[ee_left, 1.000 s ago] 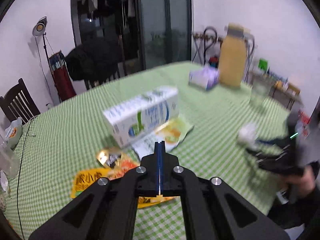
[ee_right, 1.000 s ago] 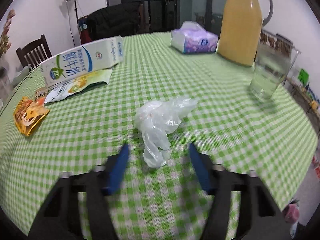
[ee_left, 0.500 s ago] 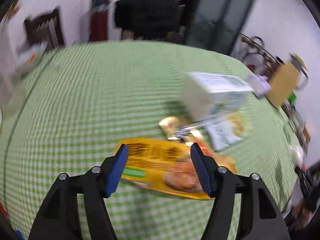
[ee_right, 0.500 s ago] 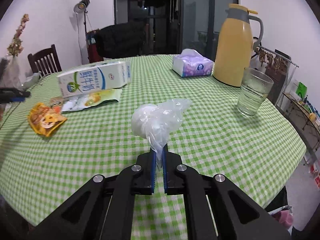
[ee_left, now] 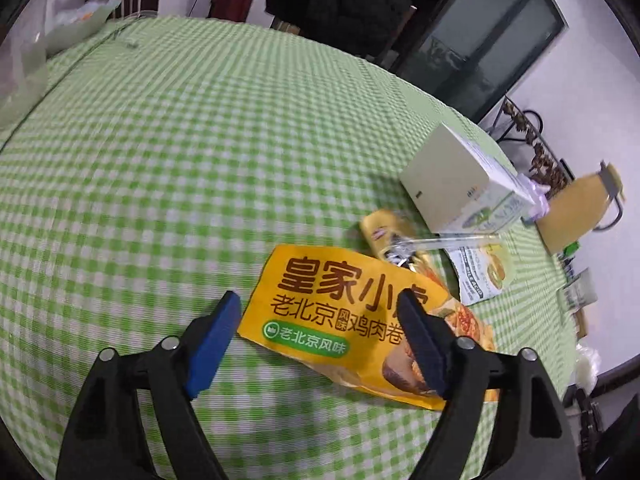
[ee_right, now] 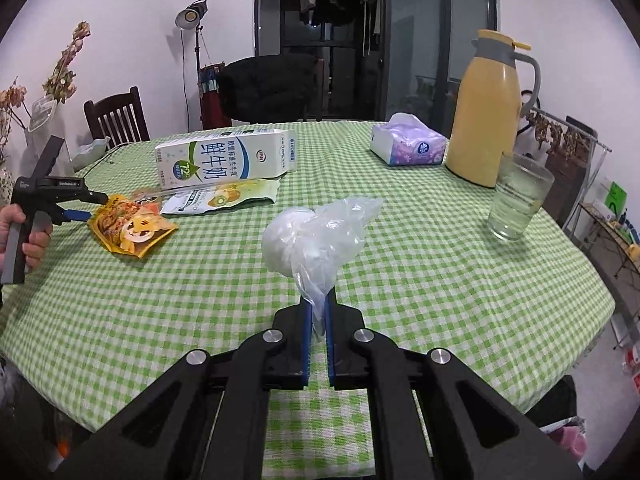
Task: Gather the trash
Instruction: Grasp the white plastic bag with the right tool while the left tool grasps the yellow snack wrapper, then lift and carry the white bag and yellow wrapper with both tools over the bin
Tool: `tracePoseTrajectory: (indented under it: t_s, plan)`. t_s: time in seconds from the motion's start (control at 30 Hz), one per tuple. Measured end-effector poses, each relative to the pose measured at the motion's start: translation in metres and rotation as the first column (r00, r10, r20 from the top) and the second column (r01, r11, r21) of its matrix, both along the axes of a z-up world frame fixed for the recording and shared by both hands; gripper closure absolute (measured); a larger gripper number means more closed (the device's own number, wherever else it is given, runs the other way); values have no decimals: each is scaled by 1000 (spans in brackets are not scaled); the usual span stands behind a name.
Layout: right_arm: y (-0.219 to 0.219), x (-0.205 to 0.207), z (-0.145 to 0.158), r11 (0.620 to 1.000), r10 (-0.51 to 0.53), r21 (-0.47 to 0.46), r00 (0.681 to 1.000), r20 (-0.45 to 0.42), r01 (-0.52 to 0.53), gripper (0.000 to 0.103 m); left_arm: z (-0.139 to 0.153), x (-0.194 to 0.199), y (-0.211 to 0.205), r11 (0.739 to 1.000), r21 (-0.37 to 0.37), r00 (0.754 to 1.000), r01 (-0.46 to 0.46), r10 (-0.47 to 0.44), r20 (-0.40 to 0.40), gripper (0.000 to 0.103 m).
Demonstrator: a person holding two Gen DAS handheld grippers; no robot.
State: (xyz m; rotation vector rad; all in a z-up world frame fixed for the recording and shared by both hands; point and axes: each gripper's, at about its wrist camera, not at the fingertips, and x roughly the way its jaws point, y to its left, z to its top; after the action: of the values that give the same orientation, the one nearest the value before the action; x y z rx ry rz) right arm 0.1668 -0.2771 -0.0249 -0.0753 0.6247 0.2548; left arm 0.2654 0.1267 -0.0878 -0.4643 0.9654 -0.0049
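My left gripper (ee_left: 320,304) is open, its jaws on either side of the near end of an orange snack wrapper (ee_left: 352,312) lying on the green checked tablecloth (ee_left: 160,160). The wrapper (ee_right: 132,228) and left gripper (ee_right: 86,206) also show in the right wrist view. Behind the wrapper lie a small gold wrapper (ee_left: 390,236), a kiwi-print sachet (ee_right: 224,198) and a milk carton (ee_right: 226,156) on its side. My right gripper (ee_right: 316,308) is shut on a crumpled clear plastic bag (ee_right: 316,240) held above the table.
A yellow thermos jug (ee_right: 490,112), a glass of water (ee_right: 518,200) and a purple tissue pack (ee_right: 408,146) stand at the back right. Chairs (ee_right: 116,120) and a lamp stand (ee_right: 192,16) are behind the table. The table edge runs close on the right.
My left gripper opened and swung down over the orange wrapper. My right gripper closed on the plastic bag and lifted it off the table.
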Motion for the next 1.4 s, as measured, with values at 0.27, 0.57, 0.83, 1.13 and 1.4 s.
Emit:
tracePoseTrajectory:
  t_s: [0.27,0.57,0.83,1.13,1.4]
  plan:
    - [-10,-6,-7,1000,-19,-3,1000,-15,19,97,24,-18,-85,904,230,920,360,-385,72,19]
    - [-16,-6,-15,999,-29,18,999,-31,29,97,5,-39,-180,400,686,621,608,-777,-97,7]
    - [-28,-4,-23,997,-51,52,997,-59,54,97,6,9,-220,239,548,431,802,-867,-252,7]
    - [-48,-13,-31,994,-91,50,993,-72,95,97,3,77,-215,510,337,600,791,-754,-268,19]
    - [-55,-21,-23,993,-105,56,993,-50,107,97,44,45,-189,709,386,783,590,-619,-61,29]
